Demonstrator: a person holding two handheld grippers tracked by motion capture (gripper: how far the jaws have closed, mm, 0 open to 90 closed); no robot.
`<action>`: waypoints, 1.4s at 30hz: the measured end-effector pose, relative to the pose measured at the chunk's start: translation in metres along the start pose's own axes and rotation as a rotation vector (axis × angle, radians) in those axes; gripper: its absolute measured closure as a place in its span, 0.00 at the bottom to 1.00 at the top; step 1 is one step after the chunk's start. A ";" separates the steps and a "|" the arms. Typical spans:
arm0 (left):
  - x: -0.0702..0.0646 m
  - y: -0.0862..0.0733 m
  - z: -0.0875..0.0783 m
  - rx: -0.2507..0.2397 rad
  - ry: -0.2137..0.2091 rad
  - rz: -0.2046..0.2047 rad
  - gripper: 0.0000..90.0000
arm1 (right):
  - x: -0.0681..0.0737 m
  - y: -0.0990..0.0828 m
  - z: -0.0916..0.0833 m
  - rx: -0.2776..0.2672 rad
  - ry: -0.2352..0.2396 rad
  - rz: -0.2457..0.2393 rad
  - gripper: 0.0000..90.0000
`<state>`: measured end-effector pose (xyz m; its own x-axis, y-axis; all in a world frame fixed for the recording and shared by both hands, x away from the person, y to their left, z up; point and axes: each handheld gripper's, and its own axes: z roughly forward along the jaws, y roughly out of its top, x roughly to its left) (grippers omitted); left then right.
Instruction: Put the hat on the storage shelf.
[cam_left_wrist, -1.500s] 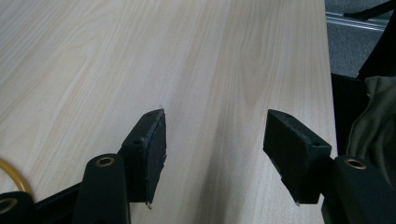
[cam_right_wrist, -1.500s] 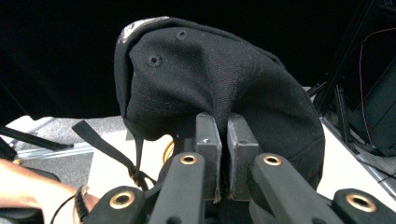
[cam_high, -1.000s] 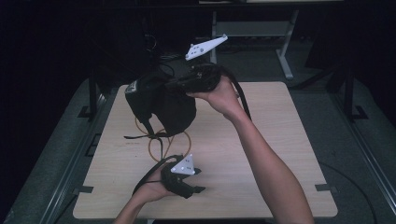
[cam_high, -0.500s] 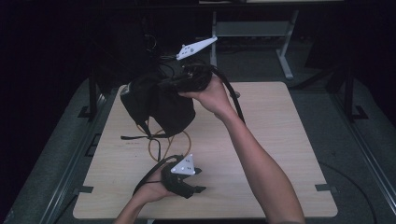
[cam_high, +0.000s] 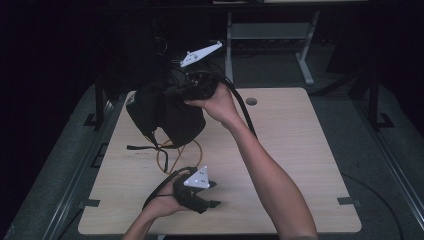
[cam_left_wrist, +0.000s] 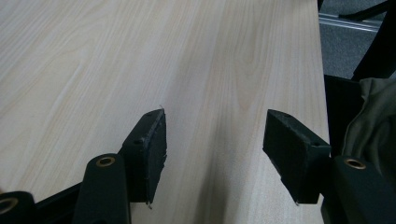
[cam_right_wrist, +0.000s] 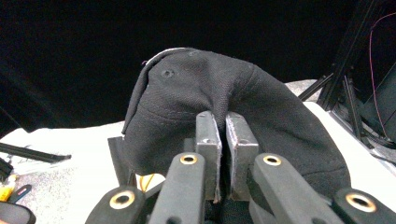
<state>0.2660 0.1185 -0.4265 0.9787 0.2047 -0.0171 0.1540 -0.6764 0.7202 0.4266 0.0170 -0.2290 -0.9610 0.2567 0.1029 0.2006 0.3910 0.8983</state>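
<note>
— Wooden table (cam_high: 300, 150), dark room. Where's the black cloth bag (cam_high: 165, 112)?
— Ten o'clock, lifted off the top, pinched in the right gripper (cam_high: 172, 92).
— Left gripper (cam_high: 212, 195)?
— Six o'clock, jaws apart, holding nothing.

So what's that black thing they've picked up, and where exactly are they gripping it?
The right gripper pinches a fold of fabric at the top of a black cloth bag, lifting it over the table. The left gripper is open and holds nothing.
</note>
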 end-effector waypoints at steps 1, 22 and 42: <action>0.000 0.000 0.000 -0.003 0.000 -0.001 0.44 | 0.000 0.001 0.003 -0.001 0.000 0.009 0.95; 0.000 0.001 0.002 -0.004 -0.002 0.004 0.44 | 0.001 -0.001 0.047 -0.049 0.049 0.068 0.92; 0.000 0.000 0.001 -0.002 0.002 0.004 0.42 | 0.008 -0.006 0.034 -0.045 0.049 0.033 0.63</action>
<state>0.2663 0.1180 -0.4269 0.9790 0.2034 -0.0131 0.1501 -0.6759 0.7215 0.4245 0.0467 -0.2477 -0.9624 0.2246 0.1526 0.2245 0.3422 0.9124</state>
